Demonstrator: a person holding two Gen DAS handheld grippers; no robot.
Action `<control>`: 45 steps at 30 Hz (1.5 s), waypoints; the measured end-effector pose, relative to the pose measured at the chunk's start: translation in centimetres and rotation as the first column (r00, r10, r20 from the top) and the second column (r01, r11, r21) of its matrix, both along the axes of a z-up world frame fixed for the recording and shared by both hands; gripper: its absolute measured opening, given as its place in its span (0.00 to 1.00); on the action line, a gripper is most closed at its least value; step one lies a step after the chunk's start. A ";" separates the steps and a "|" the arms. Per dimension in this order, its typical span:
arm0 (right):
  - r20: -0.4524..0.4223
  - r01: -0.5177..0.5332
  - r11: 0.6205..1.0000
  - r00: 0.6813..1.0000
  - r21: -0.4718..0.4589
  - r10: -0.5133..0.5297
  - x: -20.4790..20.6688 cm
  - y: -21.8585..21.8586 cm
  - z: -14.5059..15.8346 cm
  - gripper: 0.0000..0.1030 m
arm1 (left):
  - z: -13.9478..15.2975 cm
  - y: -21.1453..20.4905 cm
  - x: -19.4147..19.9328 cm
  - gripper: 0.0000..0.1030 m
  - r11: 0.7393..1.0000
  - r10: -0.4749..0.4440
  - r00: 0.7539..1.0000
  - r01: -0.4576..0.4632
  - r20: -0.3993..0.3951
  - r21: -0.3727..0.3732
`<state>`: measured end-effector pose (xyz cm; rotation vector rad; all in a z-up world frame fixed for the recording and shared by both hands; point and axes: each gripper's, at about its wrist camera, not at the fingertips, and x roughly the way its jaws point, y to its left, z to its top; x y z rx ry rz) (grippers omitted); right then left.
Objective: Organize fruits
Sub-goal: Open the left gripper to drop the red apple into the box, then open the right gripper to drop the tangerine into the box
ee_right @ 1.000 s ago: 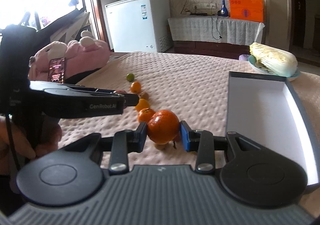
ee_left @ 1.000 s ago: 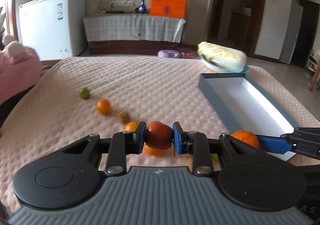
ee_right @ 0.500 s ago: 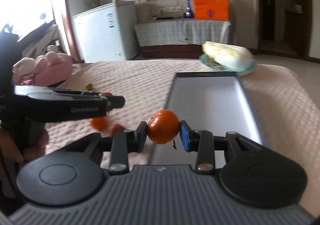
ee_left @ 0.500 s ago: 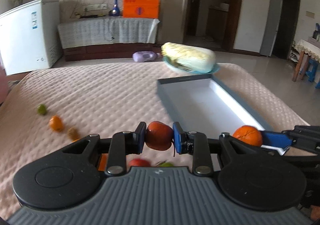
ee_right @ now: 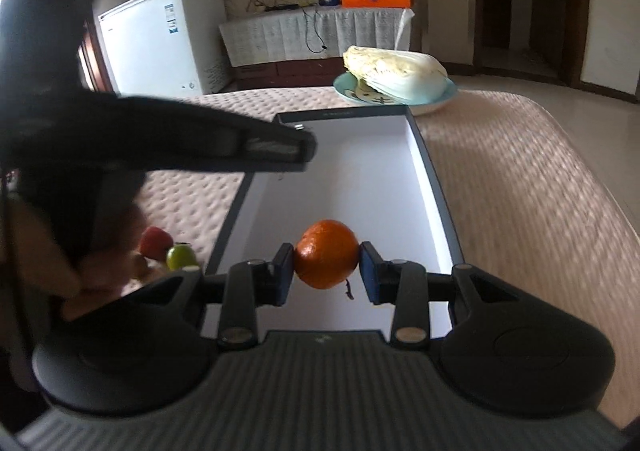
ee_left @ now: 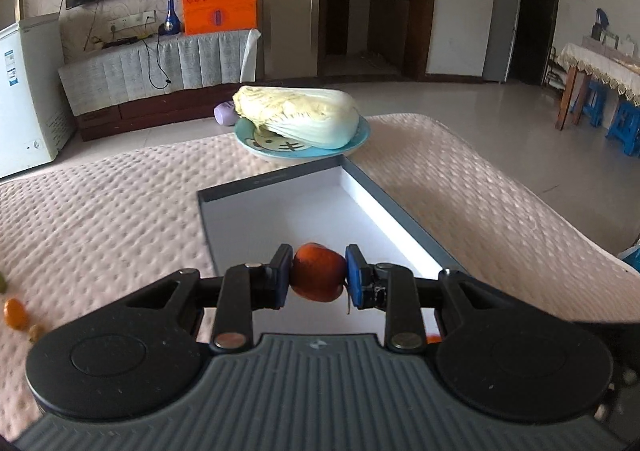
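My left gripper (ee_left: pixel 319 275) is shut on a dark red fruit (ee_left: pixel 318 271) and holds it above the near end of a shallow grey box with a white inside (ee_left: pixel 280 211). My right gripper (ee_right: pixel 326 269) is shut on an orange (ee_right: pixel 326 253), also above the near end of the box (ee_right: pixel 352 179). The left gripper's black body (ee_right: pixel 160 143) crosses the left of the right wrist view. A red fruit (ee_right: pixel 155 242) and a green fruit (ee_right: pixel 181 257) lie on the pink quilt left of the box. A small orange fruit (ee_left: pixel 15 313) lies at the far left.
A blue plate (ee_left: pixel 248 139) with a napa cabbage (ee_left: pixel 298 115) stands just beyond the box's far end. The quilted bed (ee_left: pixel 100 211) drops off at the right edge (ee_left: pixel 540 203). A white freezer (ee_right: pixel 156 39) and a TV bench stand behind.
Both grippers have swung right from the row of fruits to above the box, each still holding its fruit. The loose fruits have slid to the left of both views.
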<state>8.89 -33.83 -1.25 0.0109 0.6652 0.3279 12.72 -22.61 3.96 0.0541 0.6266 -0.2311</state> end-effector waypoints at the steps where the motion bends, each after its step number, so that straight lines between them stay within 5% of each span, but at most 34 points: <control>1: 0.001 0.003 1.000 1.000 0.003 -0.003 0.1 -0.1 0.0 0.37 | -0.2 -0.3 0.4 0.33 1.000 -0.002 1.000 0.002 -0.004 0.002; 5: -0.012 0.008 1.000 1.000 0.009 -0.008 0.6 -0.2 -0.1 0.37 | -1.1 -1.4 1.9 0.34 0.999 -0.029 0.999 0.029 -0.030 0.026; 10: -0.028 0.028 0.999 0.999 0.017 -0.028 1.3 -0.7 -0.5 0.37 | -1.3 -1.3 2.2 0.62 1.000 -0.009 1.000 0.009 -0.017 0.010; 18: -0.036 0.060 0.998 0.998 0.027 -0.059 2.7 -0.1 -0.8 0.37 | 0.5 0.9 -0.5 0.63 1.000 0.009 0.999 -0.009 0.035 -0.014; 29: -0.035 0.111 0.993 0.993 0.040 -0.110 3.9 1.0 -1.1 0.37 | 3.0 9.2 -8.0 0.63 0.995 0.094 0.993 -0.091 0.077 -0.043; 36: -0.038 0.139 0.989 0.990 0.040 -0.138 5.1 1.9 -1.4 0.38 | 1.8 13.8 -12.9 0.62 0.980 0.176 0.983 -0.169 0.057 -0.103; 42: -0.026 0.171 0.984 0.985 0.042 -0.170 5.3 2.6 -1.5 0.39 | -0.1 16.3 -15.1 0.63 0.976 0.210 0.976 -0.207 0.050 -0.063; 45: 0.008 0.159 0.986 0.987 0.057 -0.159 4.9 3.2 -1.1 0.48 | -0.6 17.5 -15.2 0.62 0.970 0.238 0.970 -0.235 0.054 -0.058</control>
